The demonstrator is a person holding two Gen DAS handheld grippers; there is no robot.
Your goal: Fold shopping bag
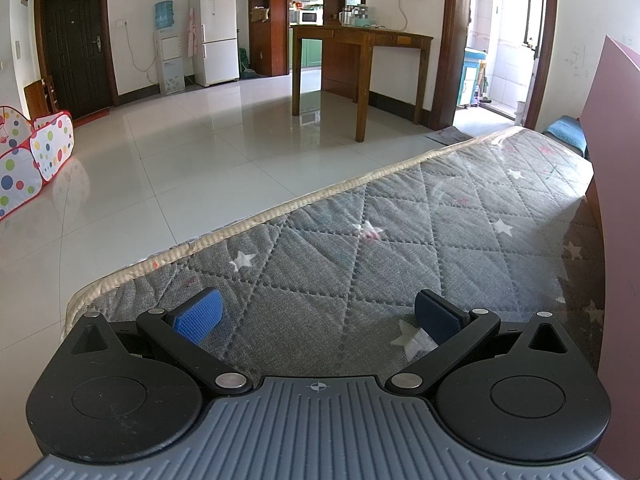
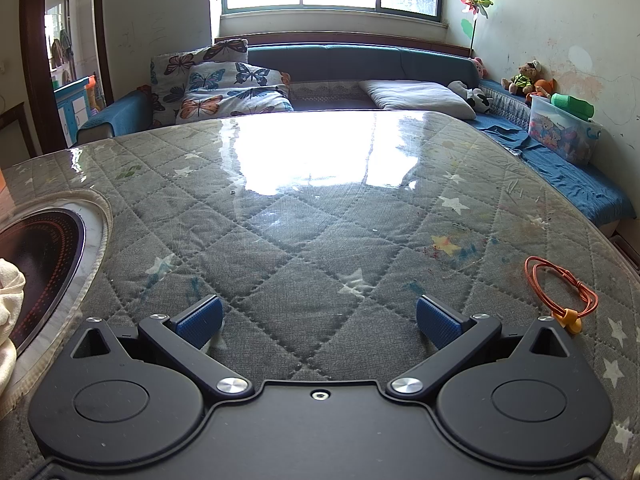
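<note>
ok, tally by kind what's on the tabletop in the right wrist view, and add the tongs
cream cloth (probably the bag, only an edge shows): 1
orange cord loop: 1
inset black hob: 1
tongs, both open and holding nothing: 2, left tongs and right tongs
Total: 5
</note>
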